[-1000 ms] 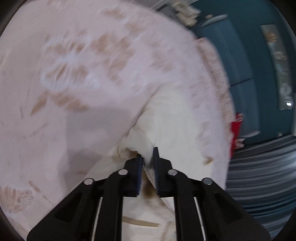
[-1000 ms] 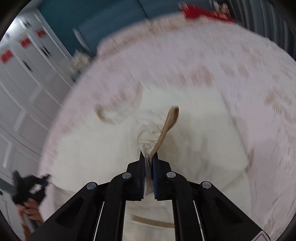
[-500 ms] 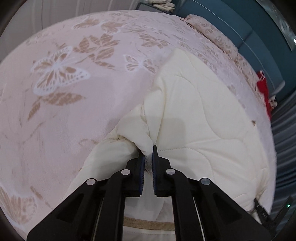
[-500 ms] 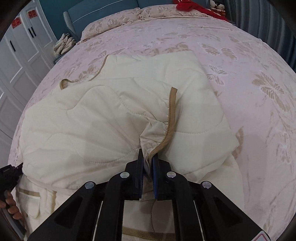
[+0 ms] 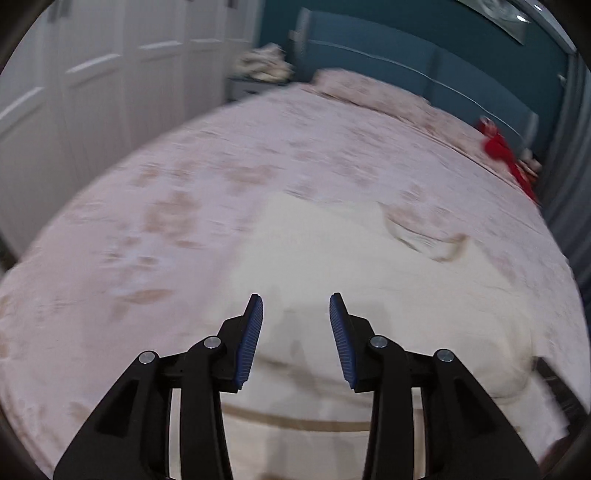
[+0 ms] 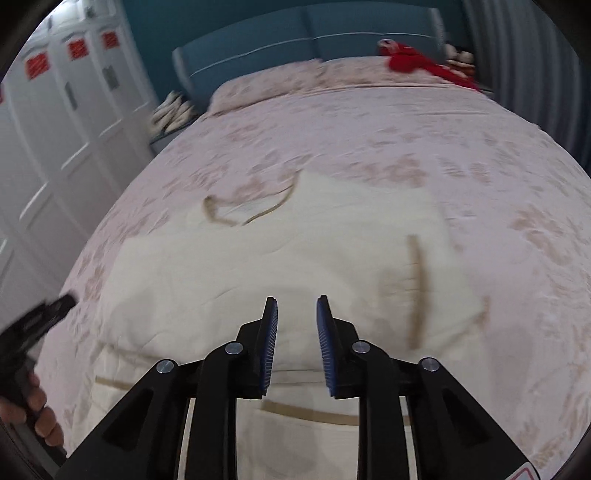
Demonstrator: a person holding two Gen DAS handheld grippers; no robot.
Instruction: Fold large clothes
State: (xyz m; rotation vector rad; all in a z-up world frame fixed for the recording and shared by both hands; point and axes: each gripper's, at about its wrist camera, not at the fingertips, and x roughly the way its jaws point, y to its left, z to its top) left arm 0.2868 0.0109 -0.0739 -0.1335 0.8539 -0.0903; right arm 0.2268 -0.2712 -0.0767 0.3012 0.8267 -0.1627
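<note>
Left tool (image 5: 295, 301) opening, empty | right tool (image 6: 295, 301) opening, empty | apparently above jacket (image 6: 258, 258)

The garment (image 6: 258, 266) lay flat on the near half of the bed (image 6: 406, 122), its neck opening (image 6: 251, 206) toward the far side and its trim band nearest the cameras. Behind it the bedcover ran bare up to the pillows (image 6: 266, 86), which lay against the headboard (image 6: 306, 27). A toy (image 6: 417, 62) sat at the far right corner of the bed, beside the curtain (image 6: 524, 55). Wardrobe doors (image 6: 55, 122) stood along the left of the bed, with a nightstand (image 5: 251, 86) between them and the headboard, a heap of things on top of it. The right tongs (image 6: 295, 308) hung above the garment's near part, and the left tongs (image 5: 295, 306) above its left part, both apart from the cloth.
</note>
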